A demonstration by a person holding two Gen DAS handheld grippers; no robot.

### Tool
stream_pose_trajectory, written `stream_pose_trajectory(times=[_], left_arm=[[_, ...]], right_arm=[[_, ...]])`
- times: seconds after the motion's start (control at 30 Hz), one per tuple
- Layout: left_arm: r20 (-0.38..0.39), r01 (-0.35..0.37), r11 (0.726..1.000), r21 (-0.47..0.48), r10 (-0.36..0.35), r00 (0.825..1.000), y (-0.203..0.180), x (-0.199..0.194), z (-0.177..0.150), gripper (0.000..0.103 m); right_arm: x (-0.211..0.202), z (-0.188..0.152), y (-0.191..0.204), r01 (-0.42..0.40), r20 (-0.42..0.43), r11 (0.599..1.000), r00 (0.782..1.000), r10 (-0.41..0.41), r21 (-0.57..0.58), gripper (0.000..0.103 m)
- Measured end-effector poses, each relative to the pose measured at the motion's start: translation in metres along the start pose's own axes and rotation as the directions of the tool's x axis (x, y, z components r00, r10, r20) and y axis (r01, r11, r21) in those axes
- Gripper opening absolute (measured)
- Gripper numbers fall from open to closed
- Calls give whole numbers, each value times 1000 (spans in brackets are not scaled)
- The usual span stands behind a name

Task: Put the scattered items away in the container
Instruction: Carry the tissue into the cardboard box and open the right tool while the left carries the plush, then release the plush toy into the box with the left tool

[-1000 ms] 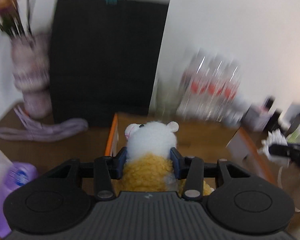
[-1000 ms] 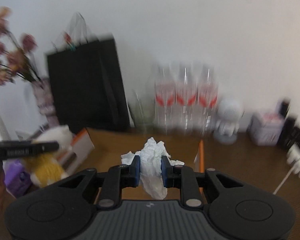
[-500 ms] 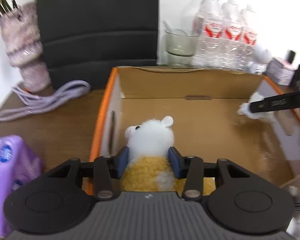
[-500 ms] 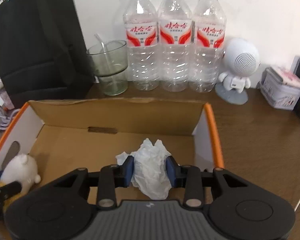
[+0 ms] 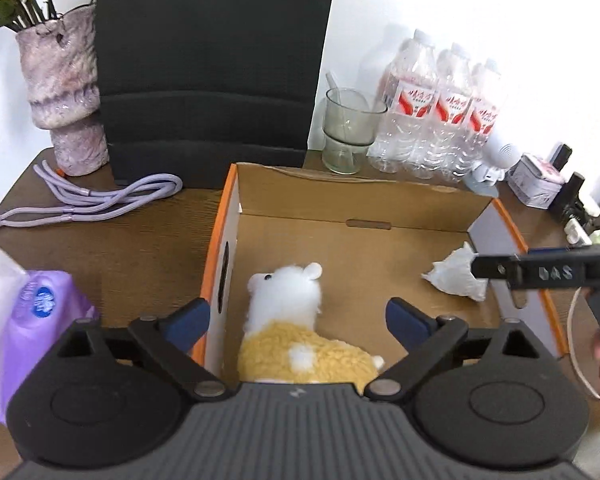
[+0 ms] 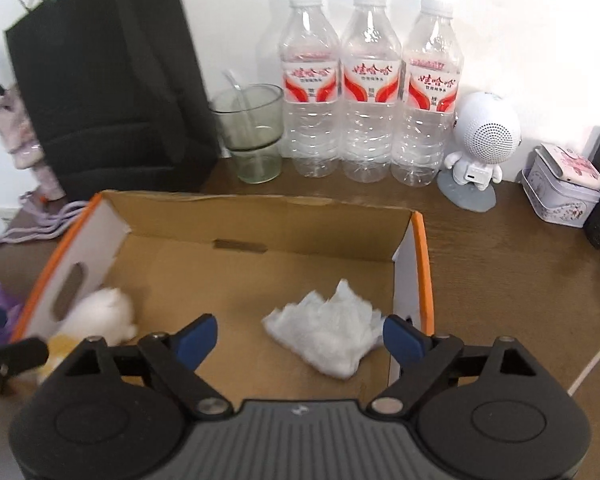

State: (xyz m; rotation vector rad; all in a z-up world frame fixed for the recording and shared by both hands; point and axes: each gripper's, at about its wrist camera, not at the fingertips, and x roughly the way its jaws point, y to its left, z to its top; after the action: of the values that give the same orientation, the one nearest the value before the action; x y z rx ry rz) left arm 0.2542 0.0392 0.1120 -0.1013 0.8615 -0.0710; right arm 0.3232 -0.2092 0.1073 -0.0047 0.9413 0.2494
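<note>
Left gripper [image 5: 298, 316] just opened; white-yellow plush toy [image 5: 292, 320] inside box [image 5: 364, 196].

Brown wooden table [image 6: 500, 264] under cardboard box [image 6: 260, 216], bottles [image 6: 370, 120], glass [image 6: 252, 136].

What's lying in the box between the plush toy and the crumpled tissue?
Nothing: between the plush toy and the crumpled tissue only bare cardboard box floor shows, clearest in the left wrist view.

Plush toy [image 6: 100, 316] blurred; gripper hides its body.
</note>
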Motion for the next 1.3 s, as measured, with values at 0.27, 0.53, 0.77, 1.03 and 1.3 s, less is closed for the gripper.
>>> stream_pose_trajectory(times=[0.27, 0.53, 0.77, 1.03, 1.3], left_arm=[[370, -36, 999, 35, 21, 929, -7, -98, -50, 103], [527, -14, 993, 120, -52, 848, -25, -126, -117, 103], [556, 8, 993, 117, -72, 828, -18, -157, -180, 103], [535, 17, 977, 211, -130, 835, -8, -202, -327, 103], [526, -25, 970, 242, -110, 844, -4, -207, -364, 103]], right_arm=[[-118, -67, 33, 6, 352, 999, 936, 12, -50, 98], [-155, -142, 47, 29, 498, 995, 867, 21, -91, 98], [-181, -216, 46, 0, 560, 998, 828, 36, -64, 100], [-219, -356, 40, 26, 586, 993, 809, 45, -113, 102], [-224, -394, 40, -11, 556, 997, 830, 52, -78, 102]])
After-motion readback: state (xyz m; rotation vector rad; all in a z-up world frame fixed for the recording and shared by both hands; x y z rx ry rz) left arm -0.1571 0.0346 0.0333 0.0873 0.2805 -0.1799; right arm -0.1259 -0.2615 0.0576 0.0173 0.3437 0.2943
